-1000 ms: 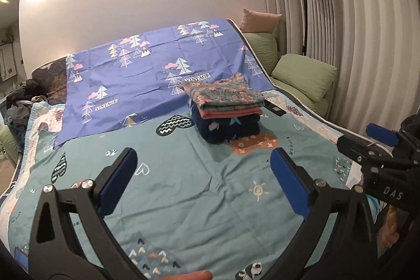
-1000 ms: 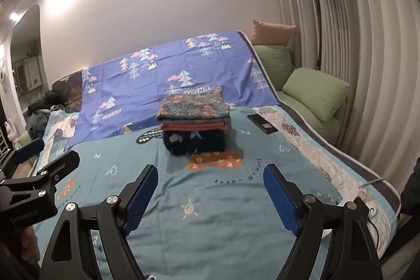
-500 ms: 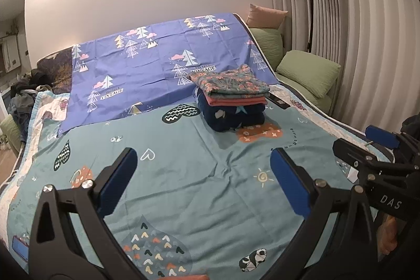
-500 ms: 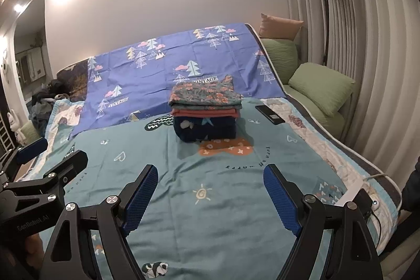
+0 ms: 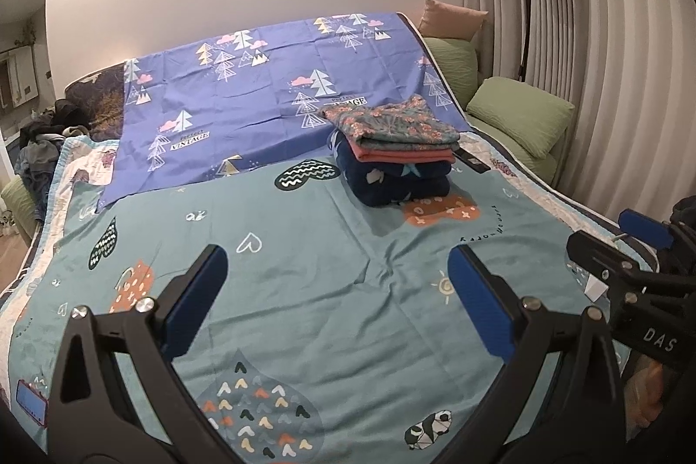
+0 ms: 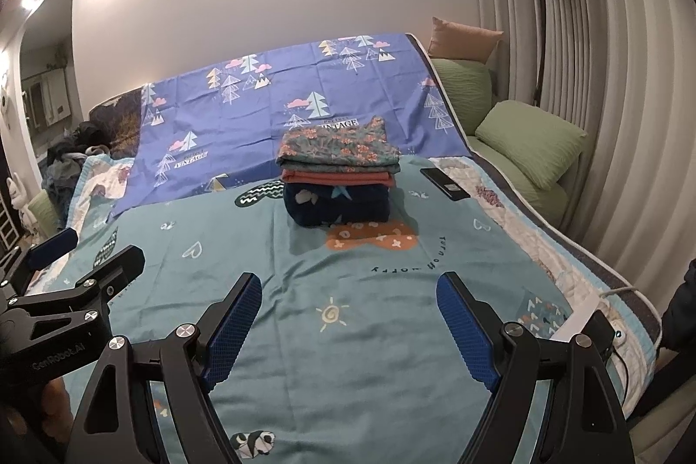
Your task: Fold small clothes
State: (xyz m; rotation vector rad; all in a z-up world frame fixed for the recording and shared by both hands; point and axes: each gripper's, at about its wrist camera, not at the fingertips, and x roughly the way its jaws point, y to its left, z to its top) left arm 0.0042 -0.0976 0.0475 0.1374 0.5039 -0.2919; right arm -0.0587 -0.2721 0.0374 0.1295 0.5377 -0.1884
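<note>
Left gripper (image 5: 337,292) fingers spread apart, empty, above the teal sheet (image 5: 304,290); right gripper (image 6: 348,316) likewise spread and empty. Ahead, well apart, the folded clothes stack (image 6: 339,181) sits on the bed, a phone (image 6: 444,183) just beside it, blue tree-print sheet (image 6: 261,107) behind, green pillows (image 6: 530,142) at the right

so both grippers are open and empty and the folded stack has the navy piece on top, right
Not quite: the navy piece is at the bottom of the folded stack; the floral piece is on top, as the right wrist view shows. The left gripper and right gripper are indeed open and empty.
</note>
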